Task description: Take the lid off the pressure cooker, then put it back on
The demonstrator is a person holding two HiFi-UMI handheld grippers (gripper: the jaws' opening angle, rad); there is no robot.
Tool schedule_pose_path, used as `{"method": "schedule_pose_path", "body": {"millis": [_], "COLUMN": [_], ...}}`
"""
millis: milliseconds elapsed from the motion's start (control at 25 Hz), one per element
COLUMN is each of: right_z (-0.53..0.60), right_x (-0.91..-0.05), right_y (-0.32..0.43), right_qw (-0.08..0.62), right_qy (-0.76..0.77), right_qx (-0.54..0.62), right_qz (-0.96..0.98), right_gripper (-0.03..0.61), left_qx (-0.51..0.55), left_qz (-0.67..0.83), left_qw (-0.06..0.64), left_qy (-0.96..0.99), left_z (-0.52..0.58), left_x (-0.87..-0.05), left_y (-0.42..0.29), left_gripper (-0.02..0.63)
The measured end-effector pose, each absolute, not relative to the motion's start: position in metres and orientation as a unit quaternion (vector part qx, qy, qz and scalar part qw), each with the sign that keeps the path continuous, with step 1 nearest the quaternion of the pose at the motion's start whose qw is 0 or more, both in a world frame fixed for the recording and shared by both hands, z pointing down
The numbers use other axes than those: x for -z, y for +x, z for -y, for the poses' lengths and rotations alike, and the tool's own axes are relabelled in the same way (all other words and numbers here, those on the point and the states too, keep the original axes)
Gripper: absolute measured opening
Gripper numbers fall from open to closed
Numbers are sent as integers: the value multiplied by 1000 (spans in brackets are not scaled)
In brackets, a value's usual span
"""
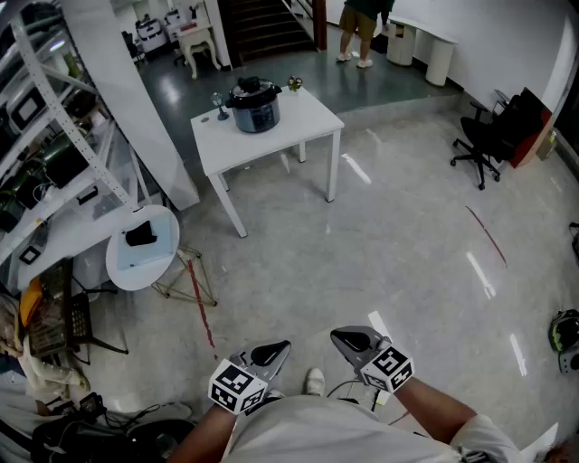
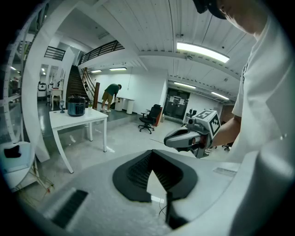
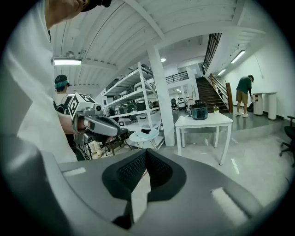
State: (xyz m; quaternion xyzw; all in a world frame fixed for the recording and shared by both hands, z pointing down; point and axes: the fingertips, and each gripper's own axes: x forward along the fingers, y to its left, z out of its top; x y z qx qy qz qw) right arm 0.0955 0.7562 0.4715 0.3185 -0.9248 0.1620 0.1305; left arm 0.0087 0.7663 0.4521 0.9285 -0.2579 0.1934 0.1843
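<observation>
The dark pressure cooker (image 1: 255, 107) with its black lid on stands on a white table (image 1: 308, 122) far across the room; it also shows small in the left gripper view (image 2: 76, 105) and the right gripper view (image 3: 199, 111). My left gripper (image 1: 275, 351) and right gripper (image 1: 346, 341) are held close to my body, side by side over the floor, far from the table. Both are shut with nothing between the pads. In the left gripper view the right gripper (image 2: 171, 140) points left; in the right gripper view the left gripper (image 3: 121, 132) points right.
A round white side table (image 1: 143, 246) and metal shelving (image 1: 45, 136) stand at the left, with a white pillar (image 1: 136, 99) beside the table. A black office chair (image 1: 484, 145) is at the right. A person (image 1: 360, 27) stands far back near stairs. A small glass (image 1: 220, 107) and a small plant (image 1: 295, 85) flank the cooker.
</observation>
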Motion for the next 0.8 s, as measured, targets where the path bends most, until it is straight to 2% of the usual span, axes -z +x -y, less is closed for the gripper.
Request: {"method": "schedule_pose_path", "body": {"millis": [480,520,640,680,800], "right_z": [-738,-737,-733,-729,-710], "right_x": [-473,-476,-485,-488,-492], "right_y": [103,105,102,98,86], "right_qw": [119,120,122,123,127], "right_qy": [319,319,315,315,320], "right_qx": [-156,-160,-172,-174,-177], "right_qz": [927,926,925,925,922], "right_gripper": [12,12,12,12,14], "left_qx": [-190,-185,-169,-163,-139], "left_qz": [278,286,302,305,312], "left_qw": [178,174,163,159,151], "left_qy": [924,924,924,925,928], "left_z": [-740,-732,-698,-684,-642], "left_x": [-457,-454,-446,-443,-434], "left_y": [13,12,4,-2,-23], "left_gripper": [7,31,192,222,255]}}
